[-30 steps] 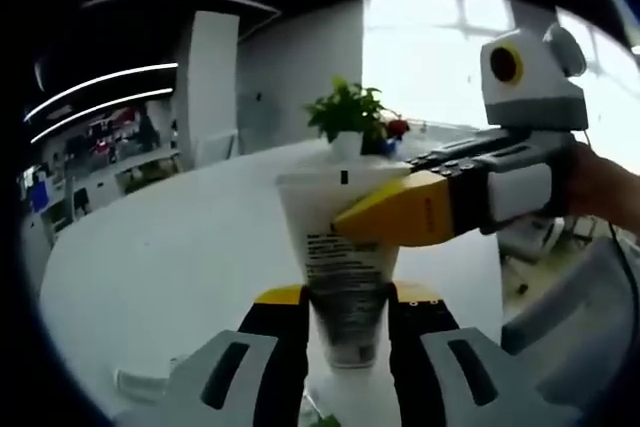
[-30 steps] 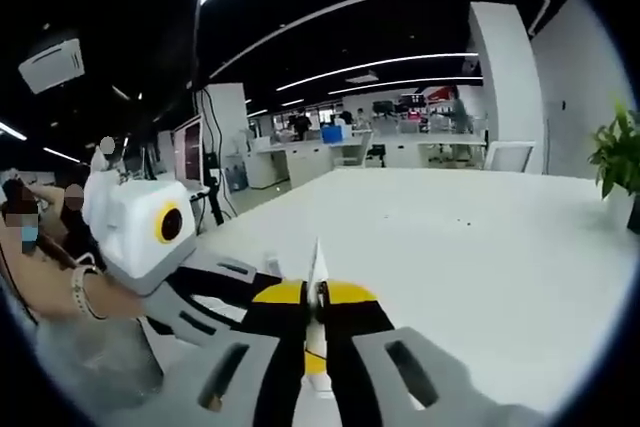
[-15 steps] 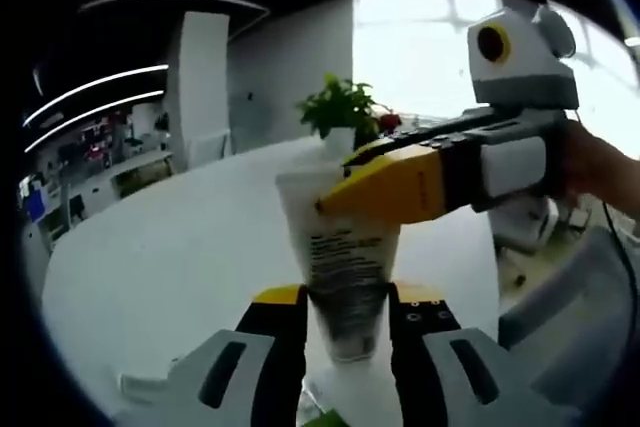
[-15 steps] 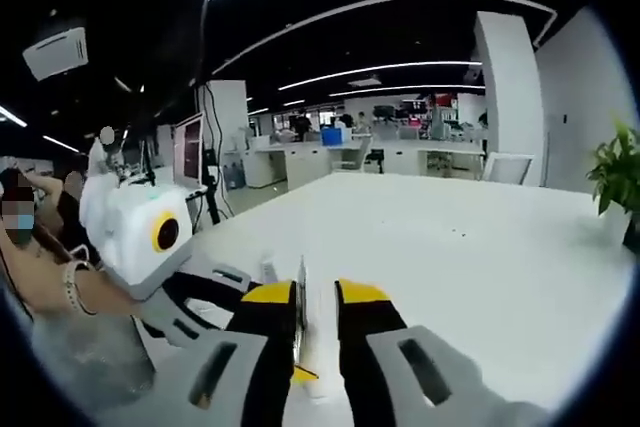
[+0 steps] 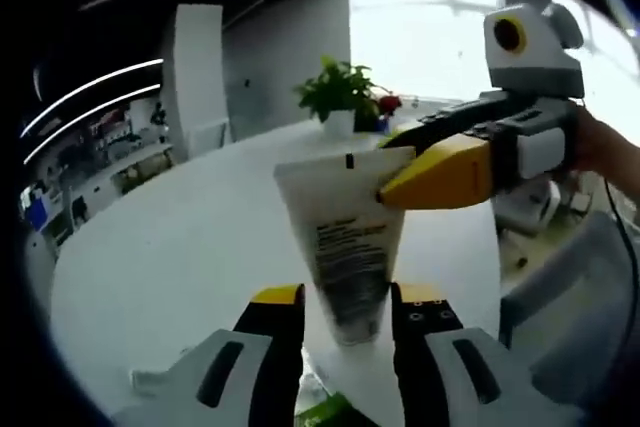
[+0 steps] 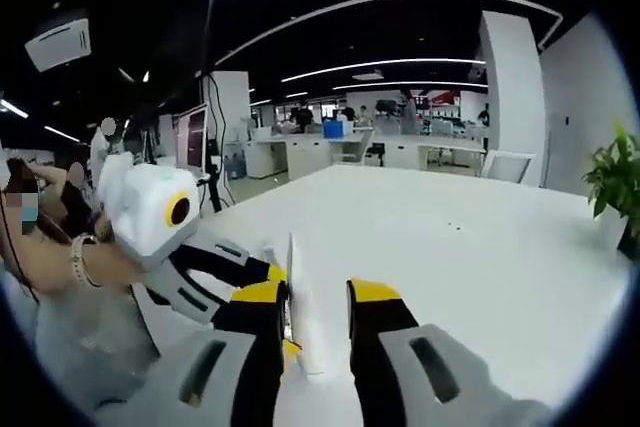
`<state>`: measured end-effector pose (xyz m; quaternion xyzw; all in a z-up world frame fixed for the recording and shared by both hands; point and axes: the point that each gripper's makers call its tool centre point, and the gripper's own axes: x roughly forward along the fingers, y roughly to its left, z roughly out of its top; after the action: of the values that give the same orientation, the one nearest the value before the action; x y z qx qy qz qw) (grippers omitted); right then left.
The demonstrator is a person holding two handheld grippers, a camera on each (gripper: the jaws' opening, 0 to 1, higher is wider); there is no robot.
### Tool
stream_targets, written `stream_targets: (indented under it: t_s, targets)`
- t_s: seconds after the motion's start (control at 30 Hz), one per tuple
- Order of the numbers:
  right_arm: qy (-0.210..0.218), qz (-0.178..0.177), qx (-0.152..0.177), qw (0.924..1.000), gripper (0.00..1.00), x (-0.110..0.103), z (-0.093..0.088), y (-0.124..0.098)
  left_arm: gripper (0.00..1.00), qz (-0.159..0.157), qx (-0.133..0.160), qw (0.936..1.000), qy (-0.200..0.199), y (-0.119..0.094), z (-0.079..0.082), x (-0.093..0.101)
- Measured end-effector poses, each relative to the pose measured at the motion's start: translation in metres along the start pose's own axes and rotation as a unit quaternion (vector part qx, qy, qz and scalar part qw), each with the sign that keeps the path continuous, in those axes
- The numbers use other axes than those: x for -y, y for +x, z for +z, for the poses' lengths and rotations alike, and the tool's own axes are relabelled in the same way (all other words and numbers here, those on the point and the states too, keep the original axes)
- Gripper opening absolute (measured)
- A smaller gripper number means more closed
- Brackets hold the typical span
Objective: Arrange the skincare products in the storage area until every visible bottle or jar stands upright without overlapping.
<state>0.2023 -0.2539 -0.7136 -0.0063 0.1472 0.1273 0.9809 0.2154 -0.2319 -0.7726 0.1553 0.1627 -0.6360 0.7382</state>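
Observation:
A white squeeze tube with dark print stands upright between the jaws of my left gripper, which is shut on its lower part. Its flat crimped end points up. My right gripper reaches in from the right, its yellow tip beside the tube's top right corner. In the right gripper view the tube is seen edge-on, close to the left jaw of my right gripper, whose jaws stand apart. The left gripper comes in from the left there.
A wide white table stretches ahead, with a potted plant at its far edge. A small white item lies on the table at lower left, a green object just below the jaws. A person is at the left.
My right gripper was shut on the tube's crimped top; its jaws have since spread and let the tube go. The left gripper still holds the tube.

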Motion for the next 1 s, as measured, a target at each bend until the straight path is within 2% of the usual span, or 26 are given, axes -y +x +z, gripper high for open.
stream_targets:
  t_s: [0.17,0.23,0.37,0.47,0.63,0.77,1.0]
  targets:
    - [-0.004,0.0,-0.03,0.9995,0.24,0.002,-0.021,-0.001,0.26,-0.002,-0.029,0.9996,-0.004,-0.008,-0.008,-0.002]
    - [0.001,0.004,-0.038,0.9993,0.24,0.002,-0.028,0.0,0.26,-0.004,-0.03,0.9995,-0.01,-0.009,-0.009,-0.003]
    - [0.001,0.005,-0.058,0.9983,0.24,0.004,-0.041,0.003,0.24,-0.017,-0.043,0.9988,-0.018,-0.011,-0.014,0.002]
    - [0.004,0.011,-0.069,0.9975,0.24,0.003,-0.049,0.005,0.18,-0.027,-0.062,0.9977,-0.011,-0.012,-0.02,0.007]
    - [-0.002,0.026,-0.098,0.9948,0.23,-0.001,-0.066,0.012,0.19,-0.042,-0.073,0.9964,-0.009,-0.009,-0.024,0.013]
    - [-0.01,0.032,-0.111,0.9933,0.24,-0.004,-0.072,0.017,0.19,-0.046,-0.072,0.9963,-0.008,-0.008,-0.024,0.014]
    - [-0.018,0.045,-0.111,0.9927,0.22,-0.009,-0.068,0.021,0.2,-0.051,-0.075,0.9959,-0.003,-0.003,-0.027,0.017]
